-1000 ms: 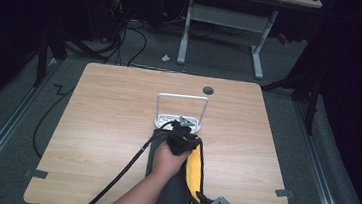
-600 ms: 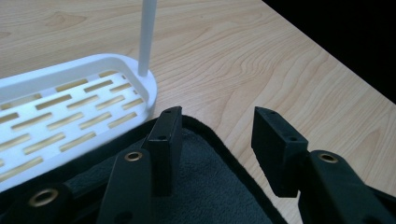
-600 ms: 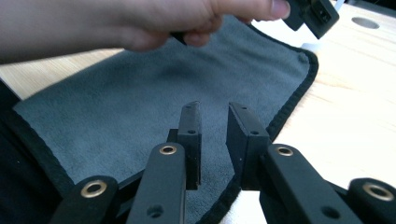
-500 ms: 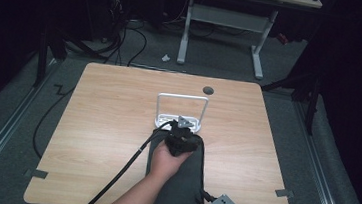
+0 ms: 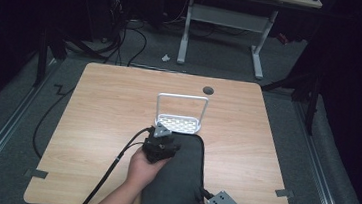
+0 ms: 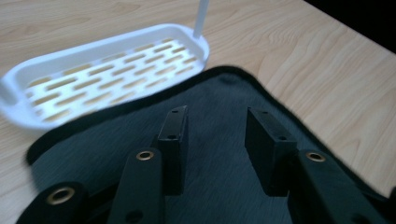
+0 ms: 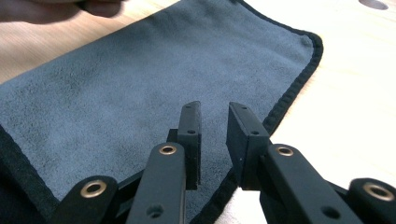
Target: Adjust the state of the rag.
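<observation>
The light wooden bench (image 5: 106, 125) carries a dark grey rectangular suede-like cloth with black edging (image 5: 176, 182), spread flat on the near middle of the top. Its long axis runs from the person's edge away toward the far side, where its rounded end lies just beside a white slotted plastic tray with a tall wire handle (image 5: 179, 123).

The left tool (image 6: 217, 140) hangs over the cloth's far end, jaws partly apart with nothing between them; they have just been closing. The right tool (image 7: 215, 140), at the cloth's near right edge, has its jaws narrowly parted, empty.
</observation>
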Available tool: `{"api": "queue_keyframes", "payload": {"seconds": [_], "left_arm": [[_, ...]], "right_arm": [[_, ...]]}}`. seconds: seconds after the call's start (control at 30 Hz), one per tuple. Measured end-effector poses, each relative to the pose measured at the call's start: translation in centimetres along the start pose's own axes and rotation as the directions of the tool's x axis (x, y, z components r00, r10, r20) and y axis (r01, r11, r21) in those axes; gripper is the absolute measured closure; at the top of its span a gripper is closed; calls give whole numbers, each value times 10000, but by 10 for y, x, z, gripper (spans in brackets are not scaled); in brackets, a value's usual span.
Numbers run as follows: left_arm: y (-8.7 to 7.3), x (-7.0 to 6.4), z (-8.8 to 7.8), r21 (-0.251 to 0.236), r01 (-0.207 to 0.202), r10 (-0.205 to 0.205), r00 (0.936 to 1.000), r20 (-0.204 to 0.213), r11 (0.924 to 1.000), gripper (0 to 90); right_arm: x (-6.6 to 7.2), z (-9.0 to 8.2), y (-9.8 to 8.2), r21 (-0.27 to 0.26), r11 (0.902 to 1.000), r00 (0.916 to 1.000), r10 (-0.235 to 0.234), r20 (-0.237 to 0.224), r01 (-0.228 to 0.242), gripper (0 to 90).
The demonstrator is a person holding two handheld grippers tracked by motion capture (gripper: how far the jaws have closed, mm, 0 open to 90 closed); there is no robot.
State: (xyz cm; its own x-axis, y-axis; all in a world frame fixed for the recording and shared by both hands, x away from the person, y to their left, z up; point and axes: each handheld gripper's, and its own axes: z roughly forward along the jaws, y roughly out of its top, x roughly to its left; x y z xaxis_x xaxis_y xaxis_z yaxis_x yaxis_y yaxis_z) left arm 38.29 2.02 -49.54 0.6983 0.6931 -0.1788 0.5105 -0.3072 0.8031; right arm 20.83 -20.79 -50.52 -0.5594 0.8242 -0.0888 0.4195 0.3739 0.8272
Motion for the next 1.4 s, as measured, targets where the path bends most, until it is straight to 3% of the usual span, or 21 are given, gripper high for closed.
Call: {"api": "queue_keyframes", "payload": {"seconds": [0.1, 0.2, 0.33, 0.43, 0.57, 0.6, 0.67, 0.73, 0.77, 0.97, 1.1, 1.27, 1.4], "left_arm": [[-11, 4, -12, -100, -41, 41, 10000, 5, 9999, 648], [-34, 10, -36, 41, -166, 166, 9999, 6, 9999, 670], [-58, 14, -56, 64, 157, -160, 9978, 636, 9999, 717], [-70, 12, -60, 213, 52, -67, 9973, 737, 9998, 727], [-71, 10, -53, 446, -101, 65, 9968, 798, 9990, 689], [-69, 9, -50, 531, -311, 274, 9973, 677, 9981, 689], [-67, 7, -47, 580, -528, 494, 9971, 583, 9969, 683], [-68, 6, -43, 781, -721, 680, 9962, 541, 9943, 686], [-69, 5, -42, 861, -752, 713, 9963, 480, 9934, 688], [-71, 2, -42, 1066, -935, 885, 9948, 510, 9899, 695], [-76, 0, -47, 996, -888, 837, 9950, 543, 9911, 703], [-84, -14, -58, 1323, -947, 833, 9925, 892, 9867, 707], [-86, -18, -62, 1365, -999, 874, 9917, 942, 9856, 703]], "right_arm": [[0, 1, -1, 35, 10000, 10000, -29, -2, 29, 761], [0, 3, -2, 101, 9999, 10000, -27, -29, 28, 760], [-4, 5, -1, 153, 9998, 10000, 87, 48, -87, 761], [-10, 11, 0, 209, 9993, 9995, 298, 134, -301, 761], [-20, 21, 4, 358, 9975, 9979, 607, 206, -614, 761], [-24, 25, 6, 397, 9967, 9973, 706, 197, -713, 761], [-34, 37, 9, 826, 9913, 9948, 1012, 141, -1020, 762], [-37, 41, 9, 1050, 9887, 9943, 1063, 127, -1071, 767], [-38, 48, 7, 1500, 9835, 9948, 992, 231, -1016, 773], [-46, 59, 11, 1747, 9806, 9960, 851, 273, -885, 784], [-47, 59, 12, 1872, 9778, 9956, 913, 215, -937, 786], [-36, 38, 0, 1910, 9791, 9973, 728, -105, -694, 785], [-35, 32, -5, 1780, 9809, 9964, 826, -165, -784, 763]]}}
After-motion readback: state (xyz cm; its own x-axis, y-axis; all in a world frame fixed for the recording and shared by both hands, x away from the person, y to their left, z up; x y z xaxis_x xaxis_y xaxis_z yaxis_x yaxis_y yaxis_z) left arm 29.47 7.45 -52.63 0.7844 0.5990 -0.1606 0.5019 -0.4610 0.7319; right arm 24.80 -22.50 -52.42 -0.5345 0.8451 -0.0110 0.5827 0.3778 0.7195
